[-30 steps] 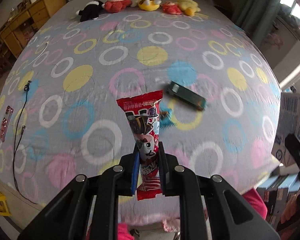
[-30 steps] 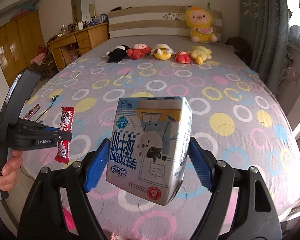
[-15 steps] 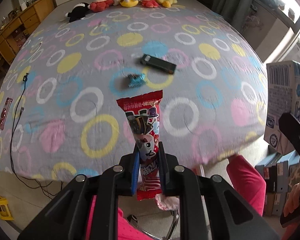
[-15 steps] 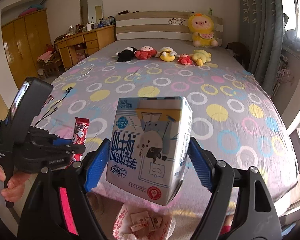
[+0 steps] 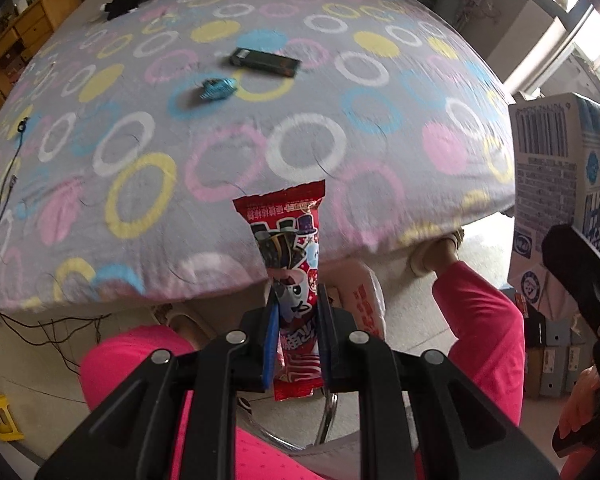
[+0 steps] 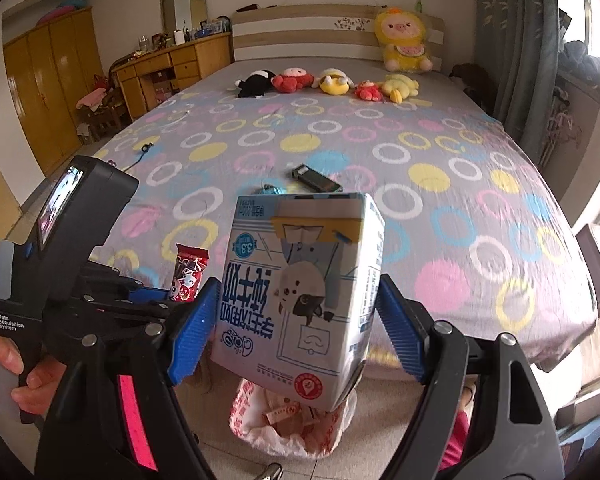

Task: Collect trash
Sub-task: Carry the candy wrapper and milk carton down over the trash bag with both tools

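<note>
My left gripper is shut on a red snack wrapper and holds it over the foot edge of the bed; it also shows in the right wrist view. My right gripper is shut on a white and blue milk carton, held above a white trash bag with scraps on the floor. The carton shows at the right of the left wrist view. A dark flat box and a small blue wrapper lie on the bed.
Plush toys line the head of the bed. A black cable runs along the bed's left side. A wooden dresser and wardrobe stand at left. My pink-clad legs are beside the bag.
Both grippers have drawn back from the bed toward its foot edge, carrying wrapper and carton. The trash bag on the floor has come into fuller view under the carton.
</note>
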